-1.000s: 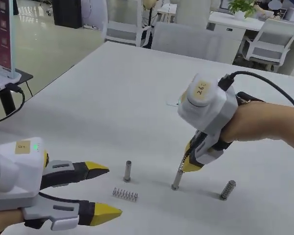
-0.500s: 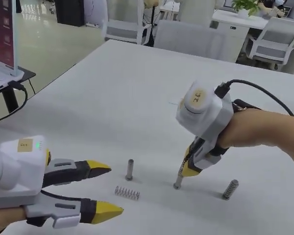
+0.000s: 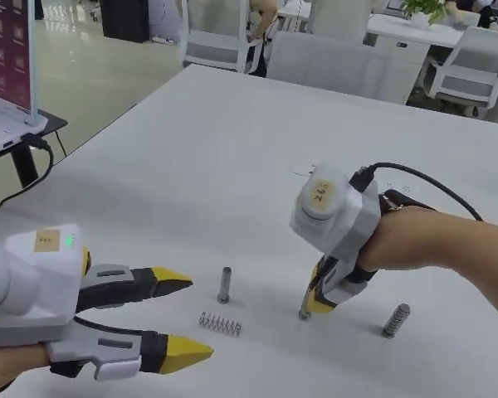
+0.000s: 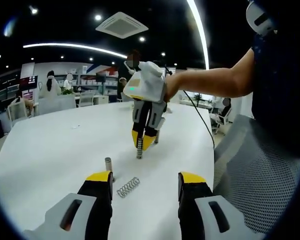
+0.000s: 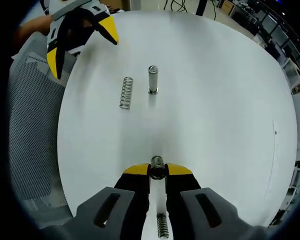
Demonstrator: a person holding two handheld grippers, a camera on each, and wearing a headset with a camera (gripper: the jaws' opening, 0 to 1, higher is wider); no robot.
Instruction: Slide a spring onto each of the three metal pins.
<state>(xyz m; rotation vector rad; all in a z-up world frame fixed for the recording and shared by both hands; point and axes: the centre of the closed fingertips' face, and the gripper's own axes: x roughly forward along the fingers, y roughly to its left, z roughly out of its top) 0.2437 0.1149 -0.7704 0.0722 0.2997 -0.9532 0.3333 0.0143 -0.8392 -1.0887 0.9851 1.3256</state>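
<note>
White table with three upright metal pins and two hand-held grippers.
At centre, right gripper clamped on a spring, coil pinched between the yellow tips, lower end over the middle pin; nearer, left gripper spread wide and empty, tips aimed toward the loose spring lying flat just beside the bare pin; well apart to the right, third pin already sleeved in a spring.

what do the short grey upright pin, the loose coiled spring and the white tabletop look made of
Short grey upright pin: likely steel, dull silver sheen. Loose coiled spring beside it: thin bright wire, seemingly steel. White tabletop: smooth, matte; laminate or painted board, cannot tell.
</note>
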